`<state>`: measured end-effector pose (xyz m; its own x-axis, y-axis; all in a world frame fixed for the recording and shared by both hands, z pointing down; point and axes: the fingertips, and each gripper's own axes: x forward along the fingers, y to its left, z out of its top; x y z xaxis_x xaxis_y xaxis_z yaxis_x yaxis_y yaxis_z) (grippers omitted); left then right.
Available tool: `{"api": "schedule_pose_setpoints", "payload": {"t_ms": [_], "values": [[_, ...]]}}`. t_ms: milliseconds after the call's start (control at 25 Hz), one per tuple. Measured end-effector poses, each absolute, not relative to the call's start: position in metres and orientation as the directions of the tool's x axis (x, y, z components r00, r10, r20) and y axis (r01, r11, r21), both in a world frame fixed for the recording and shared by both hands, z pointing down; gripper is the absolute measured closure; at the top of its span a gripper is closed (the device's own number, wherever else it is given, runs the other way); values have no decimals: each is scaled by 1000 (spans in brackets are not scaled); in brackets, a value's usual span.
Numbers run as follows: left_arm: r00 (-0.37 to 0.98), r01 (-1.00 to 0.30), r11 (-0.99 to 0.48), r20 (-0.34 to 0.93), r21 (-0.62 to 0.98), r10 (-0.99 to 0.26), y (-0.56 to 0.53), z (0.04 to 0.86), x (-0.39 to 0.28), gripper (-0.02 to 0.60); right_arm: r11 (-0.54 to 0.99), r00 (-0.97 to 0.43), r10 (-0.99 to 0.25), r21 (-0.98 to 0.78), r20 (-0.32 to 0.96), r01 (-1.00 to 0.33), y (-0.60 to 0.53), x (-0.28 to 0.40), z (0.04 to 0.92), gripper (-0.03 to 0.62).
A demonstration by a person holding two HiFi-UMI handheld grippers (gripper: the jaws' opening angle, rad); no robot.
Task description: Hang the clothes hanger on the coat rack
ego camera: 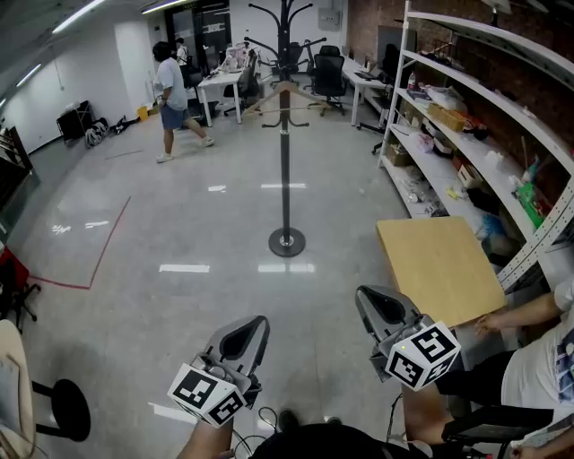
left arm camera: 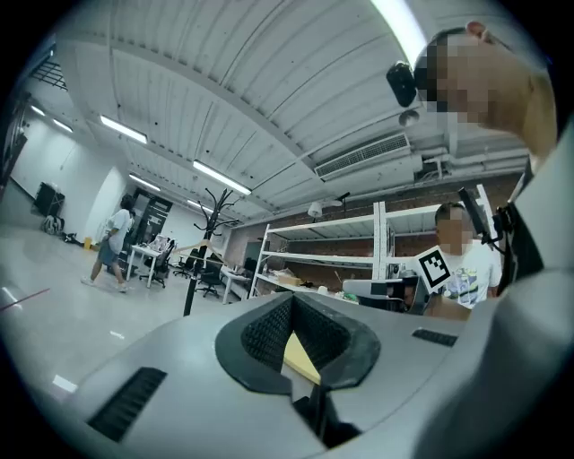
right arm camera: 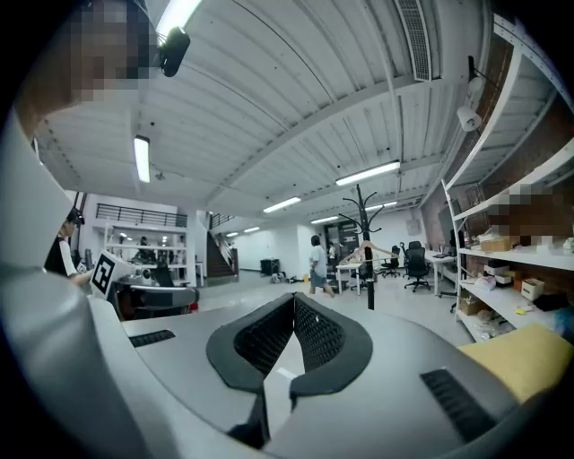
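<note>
Open office floor, with the coat rack (ego camera: 285,161) standing well ahead of you.
Your left gripper (ego camera: 262,323) and right gripper (ego camera: 362,296) are both closed on nothing. The wooden clothes hanger (ego camera: 269,95) looks to be hung on the rack's arms already, so nudging the pole could shake it off.

Open-plan office-workshop. Coat rack (ego camera: 285,125) mid-floor; beyond it, desks (ego camera: 220,82) and swivel chairs (ego camera: 329,73). Right of it, white shelving (ego camera: 475,36) stocked with boxes (ego camera: 446,116), against a brick wall (ego camera: 363,27). Strip lights (right arm camera: 142,158) overhead; polished floor (ego camera: 179,224).
</note>
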<state>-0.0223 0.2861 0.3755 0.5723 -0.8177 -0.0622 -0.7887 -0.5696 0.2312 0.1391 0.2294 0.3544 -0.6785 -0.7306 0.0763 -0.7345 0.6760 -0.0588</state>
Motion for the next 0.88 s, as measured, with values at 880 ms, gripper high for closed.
{"api": "schedule_pose_setpoints", "payload": {"t_ms": [880], "values": [[540,-817,-541,-64,199,-839,316,353,37,581,700,-701,-713,-44,26,-713,266,195,337,586]]}}
